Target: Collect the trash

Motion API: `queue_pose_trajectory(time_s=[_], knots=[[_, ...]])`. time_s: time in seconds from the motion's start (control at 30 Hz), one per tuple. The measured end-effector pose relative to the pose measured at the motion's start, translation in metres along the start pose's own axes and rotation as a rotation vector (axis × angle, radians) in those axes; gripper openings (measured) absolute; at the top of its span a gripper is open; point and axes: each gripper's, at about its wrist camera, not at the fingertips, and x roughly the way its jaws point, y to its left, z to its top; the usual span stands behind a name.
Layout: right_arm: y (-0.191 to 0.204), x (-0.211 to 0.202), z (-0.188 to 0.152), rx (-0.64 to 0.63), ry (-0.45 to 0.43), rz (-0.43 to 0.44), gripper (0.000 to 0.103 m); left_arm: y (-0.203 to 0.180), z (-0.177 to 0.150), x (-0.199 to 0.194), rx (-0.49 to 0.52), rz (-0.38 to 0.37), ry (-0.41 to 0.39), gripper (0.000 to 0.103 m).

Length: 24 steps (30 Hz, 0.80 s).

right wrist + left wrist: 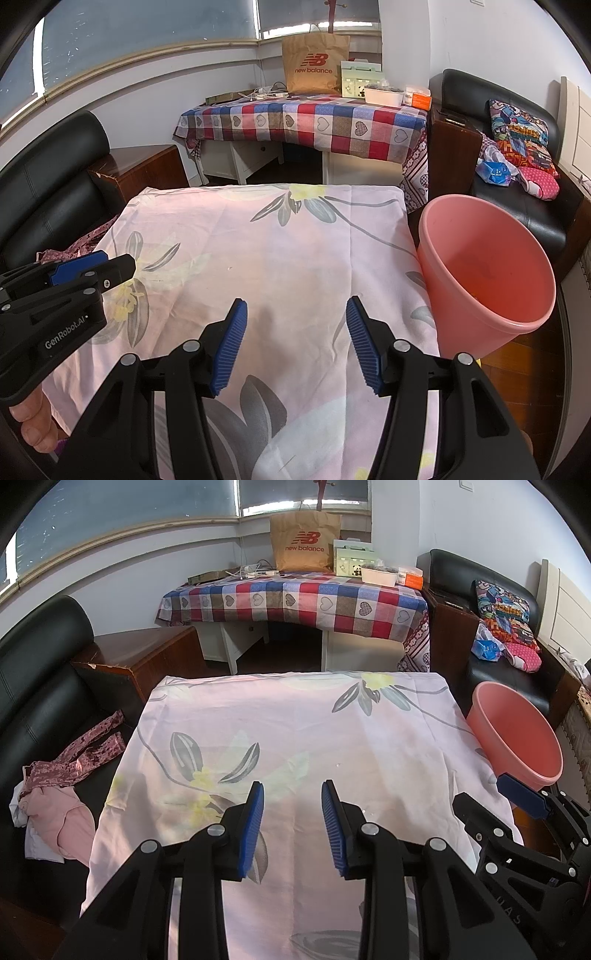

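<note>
Floral-sheeted bench [295, 731] is lying almost bare, pink bin [487, 273] standing at its right edge. Left gripper [292, 825] and right gripper [296, 341] are hovering, jaws spread, pinching nothing. Only tiny white specks [337, 765] are showing; scan before reaching.

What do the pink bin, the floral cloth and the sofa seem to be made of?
Pink bin: likely moulded plastic, smooth and matte with a rolled rim.
Floral cloth: thin woven fabric, creased, printed with flowers.
Sofa: black leather or imitation leather, glossy with stitched seams; which one is unclear.
</note>
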Motion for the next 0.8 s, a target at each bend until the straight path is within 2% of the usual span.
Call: queue_pose_trajectory(time_s=[0.8], knots=[[-0.0001, -0.0065, 0.0014, 0.000, -0.013, -0.001, 0.056, -0.0028, 0.0000, -0.0013, 0.001, -0.002, -0.004, 0.032]])
